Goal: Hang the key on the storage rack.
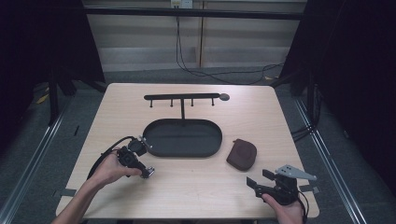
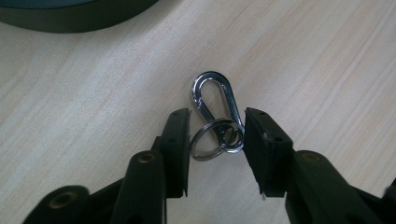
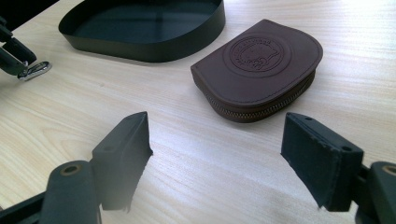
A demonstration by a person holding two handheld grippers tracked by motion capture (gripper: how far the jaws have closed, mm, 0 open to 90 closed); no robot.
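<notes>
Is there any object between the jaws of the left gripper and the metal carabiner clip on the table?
No. The left gripper has its jaws on either side of the shiny silver carabiner clip with key ring, which lies on the pale wooden table; nothing visible lies between.

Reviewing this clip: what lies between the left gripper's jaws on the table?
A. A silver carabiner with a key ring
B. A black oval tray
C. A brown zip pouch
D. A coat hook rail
A: the left gripper straddles the silver carabiner and its key ring on the table.
</notes>
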